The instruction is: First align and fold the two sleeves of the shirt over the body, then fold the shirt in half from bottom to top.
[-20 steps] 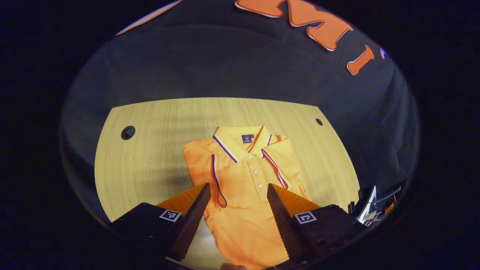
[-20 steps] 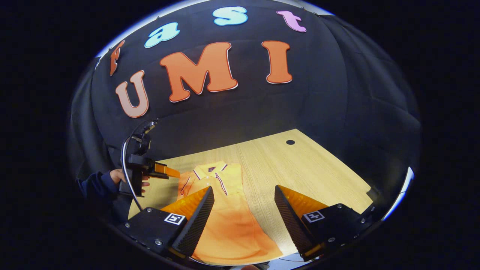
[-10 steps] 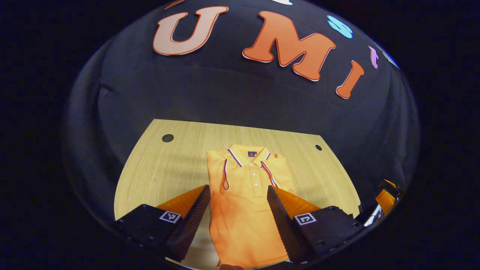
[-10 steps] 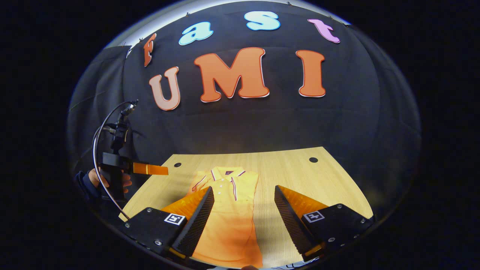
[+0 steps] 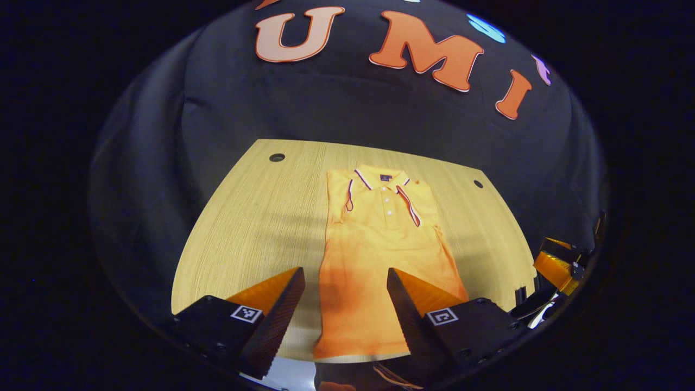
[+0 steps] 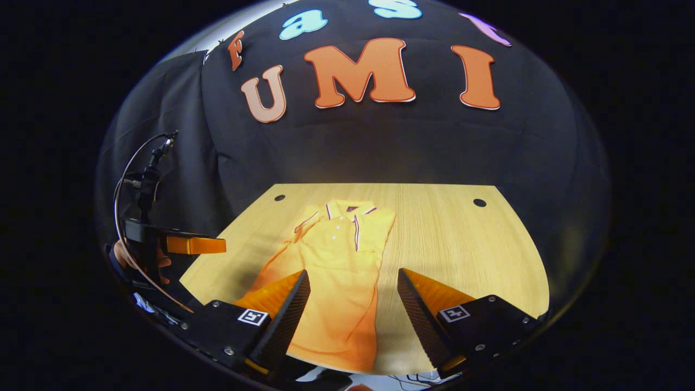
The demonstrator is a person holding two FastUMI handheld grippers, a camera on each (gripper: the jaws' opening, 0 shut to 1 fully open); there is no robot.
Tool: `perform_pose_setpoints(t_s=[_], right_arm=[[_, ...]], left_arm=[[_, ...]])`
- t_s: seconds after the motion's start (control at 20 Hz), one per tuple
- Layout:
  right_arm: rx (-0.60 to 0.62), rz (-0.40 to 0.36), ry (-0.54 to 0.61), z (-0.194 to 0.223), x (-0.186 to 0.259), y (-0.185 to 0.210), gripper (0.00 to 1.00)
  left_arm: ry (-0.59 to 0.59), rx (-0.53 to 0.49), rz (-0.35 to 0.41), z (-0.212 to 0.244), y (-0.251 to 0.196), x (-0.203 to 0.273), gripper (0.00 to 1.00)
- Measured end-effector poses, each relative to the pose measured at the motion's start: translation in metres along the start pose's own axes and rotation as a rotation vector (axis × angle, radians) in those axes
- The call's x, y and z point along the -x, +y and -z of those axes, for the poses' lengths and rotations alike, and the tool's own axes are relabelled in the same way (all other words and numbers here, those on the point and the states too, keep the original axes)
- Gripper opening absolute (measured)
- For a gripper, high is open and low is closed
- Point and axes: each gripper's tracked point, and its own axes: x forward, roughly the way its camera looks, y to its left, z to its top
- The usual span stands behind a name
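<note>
Both tongs (image 5: 346, 282) (image 6: 353, 285) withdrawn; one shirt (image 5: 380, 255).

Both views are dim at the rim and bright in the middle, with light falling from overhead onto the table (image 5: 244, 217), which glows warm yellow. The shirt (image 5: 380, 239) is evenly lit near its collar and darkens to a deeper orange toward its hem, where a soft shadow crosses it. A faint band of shadow lies on the table left of the shirt. A pale glare streak shows at the table's near edge (image 5: 288, 374). Fisheye bending curves the table's edges (image 6: 380, 185) and stretches everything near the rim. Focus is fairly sharp at the shirt; the 2 nearest fingers (image 5: 277, 320) in each view look slightly soft.
</note>
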Motion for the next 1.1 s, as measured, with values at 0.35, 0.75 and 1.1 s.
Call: perform_pose_setpoints(t_s=[0.35, 0.75, 1.1], right_arm=[[-0.02, 0.005, 0.18, 0.068, -0.017, -0.004, 0.99], [-0.033, 0.027, 0.448, 0.171, -0.019, -0.007, 0.99], [-0.022, 0.06, 0.622, 0.22, -0.021, -0.006, 0.99]], left_arm=[[0.15, -0.013, 0.0, 0.075, 0.0, -0.016, 0.94], [0.349, -0.035, -0.006, 0.152, 0.01, -0.041, 0.9], [0.485, -0.082, -0.045, 0.19, 0.024, -0.054, 0.98]])
